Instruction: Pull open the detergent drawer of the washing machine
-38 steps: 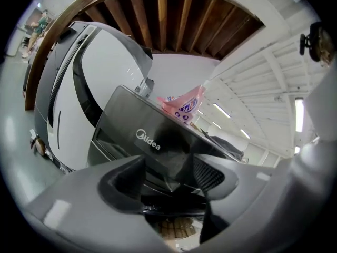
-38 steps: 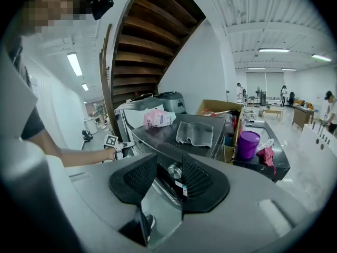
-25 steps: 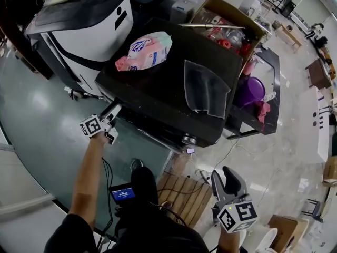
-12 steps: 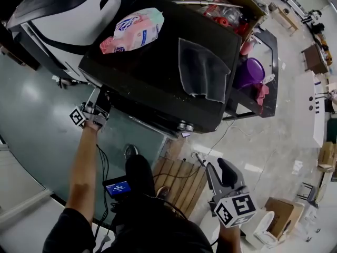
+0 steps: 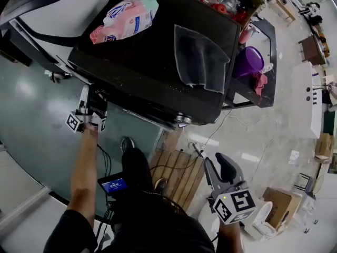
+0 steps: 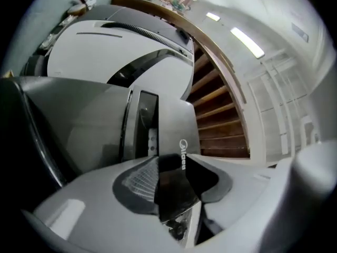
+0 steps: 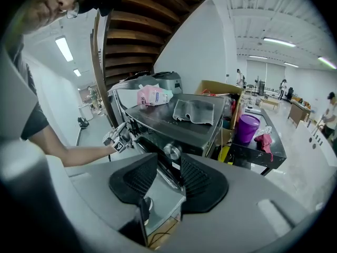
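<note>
The black washing machine (image 5: 142,62) fills the top of the head view. My left gripper (image 5: 88,103) reaches up against its front left corner, where the detergent drawer is mostly hidden under the top's edge. In the left gripper view the drawer's front panel (image 6: 179,130), with a brand logo, runs in between the pads, and my left gripper (image 6: 171,168) has just been closing and is shut on the panel's dark edge. My right gripper (image 5: 220,166) hangs low at the right, away from the machine. It (image 7: 169,179) is open, with nothing between the pads.
A grey cloth (image 5: 200,57) and a pink bag (image 5: 124,17) lie on the machine's top. A purple bucket (image 5: 253,62) stands on the black side table (image 5: 266,96) to the right. A wooden pallet (image 5: 176,186) lies below, and a white appliance (image 5: 42,15) stands at the left.
My left gripper has rolled and pushed in under the machine's front left corner, onto the drawer front. My right gripper has sunk a little.
</note>
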